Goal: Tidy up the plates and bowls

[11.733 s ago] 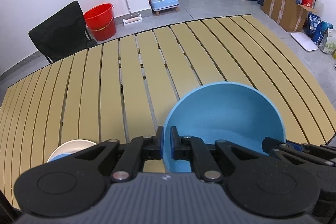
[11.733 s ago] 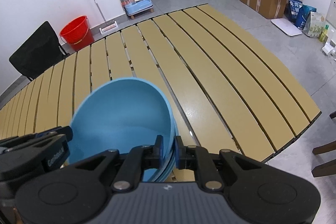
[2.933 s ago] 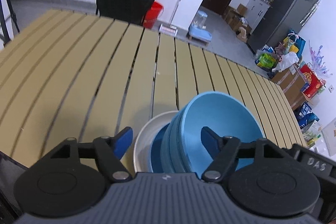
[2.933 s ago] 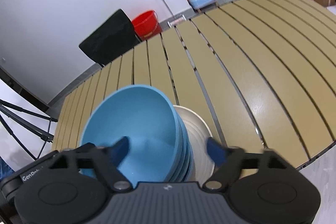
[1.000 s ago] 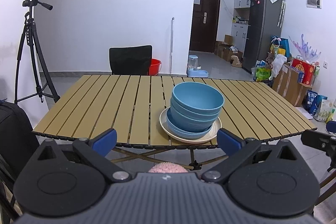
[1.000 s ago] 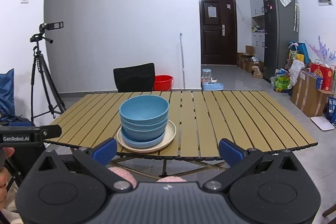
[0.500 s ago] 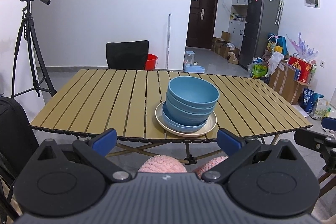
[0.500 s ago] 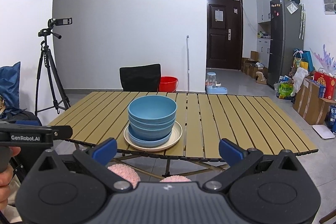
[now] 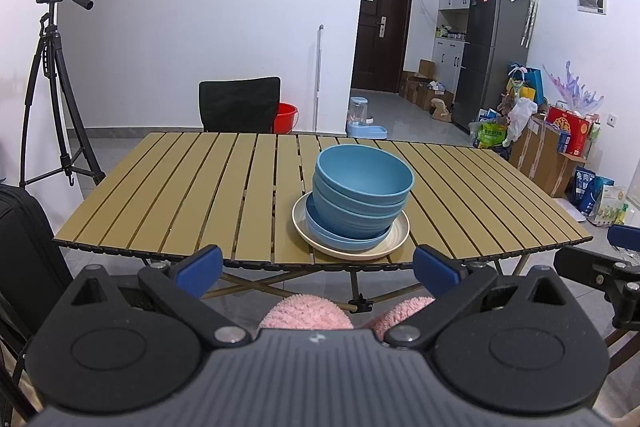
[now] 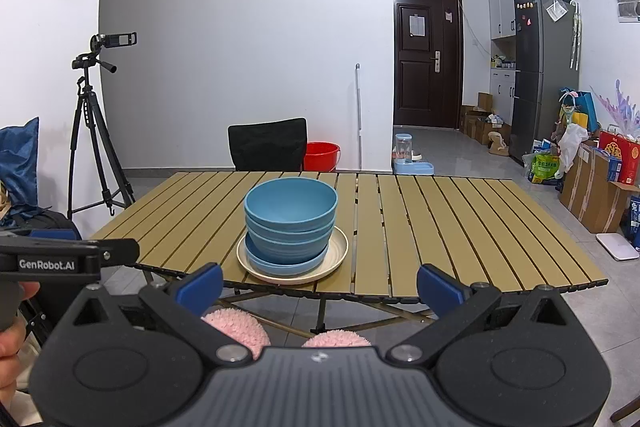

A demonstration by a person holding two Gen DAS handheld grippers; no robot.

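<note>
Your left tongs [image 9: 316, 265] and right tongs [image 10: 320, 279] are wide, empty, away from the blue bowls [image 9: 362, 187] stacked on the bench [image 9: 180, 195].

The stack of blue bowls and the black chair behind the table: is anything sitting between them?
No. In the right wrist view, only bare table slats lie between the blue bowls and the black chair.

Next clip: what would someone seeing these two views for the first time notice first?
The stack of blue bowls nested on a blue plate and a cream plate, alone near the front edge of the slatted table. Both grippers, left and right, hang open and empty, back from the table. A camera on a tripod stands at far left.
</note>
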